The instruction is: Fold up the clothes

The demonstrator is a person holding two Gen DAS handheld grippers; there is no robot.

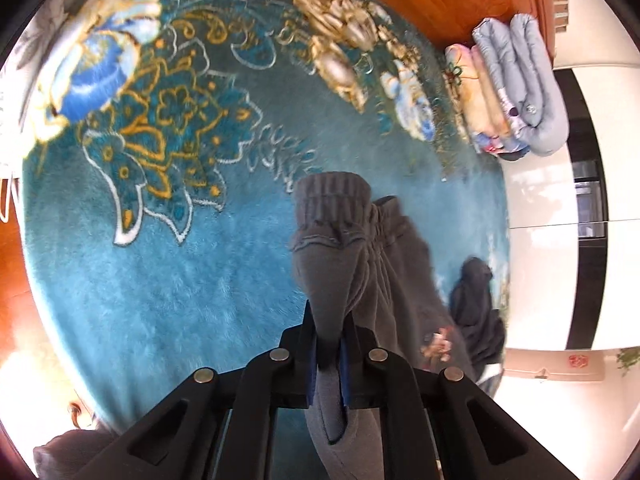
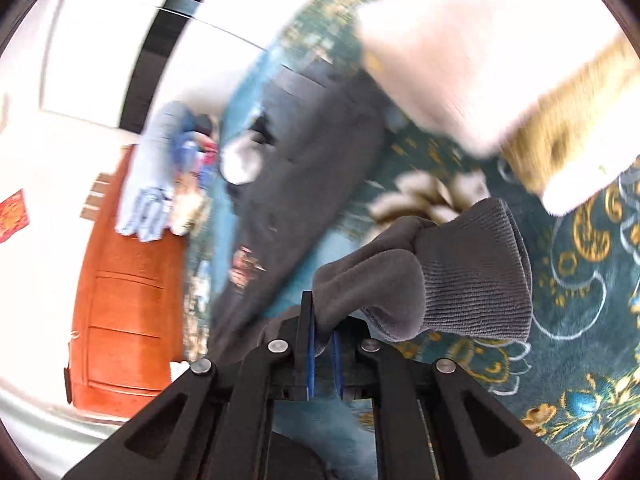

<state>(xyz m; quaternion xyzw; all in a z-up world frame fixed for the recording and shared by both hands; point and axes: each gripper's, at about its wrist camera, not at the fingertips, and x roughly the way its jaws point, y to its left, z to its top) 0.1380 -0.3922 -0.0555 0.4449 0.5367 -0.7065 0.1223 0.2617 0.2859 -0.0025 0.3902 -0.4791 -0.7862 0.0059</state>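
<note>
We have a grey sweatshirt off the teal floral blanket, one sleeve end in each tool. In the left wrist view, the left gripper has its fingers pinched on grey fabric at lower centre, and the ribbed cuff stands straight ahead of them, towards mid-frame. In the right wrist view, the right gripper likewise pinches fabric just behind the other ribbed cuff, which flops to the right of the fingers. The garment's body runs away from that grip towards upper centre, so its long axis lies diagonally, trailing on the blanket. We judge both grips about equally near their cuffs; the next fold likely turns on drawing both sleeves across that body.
</note>
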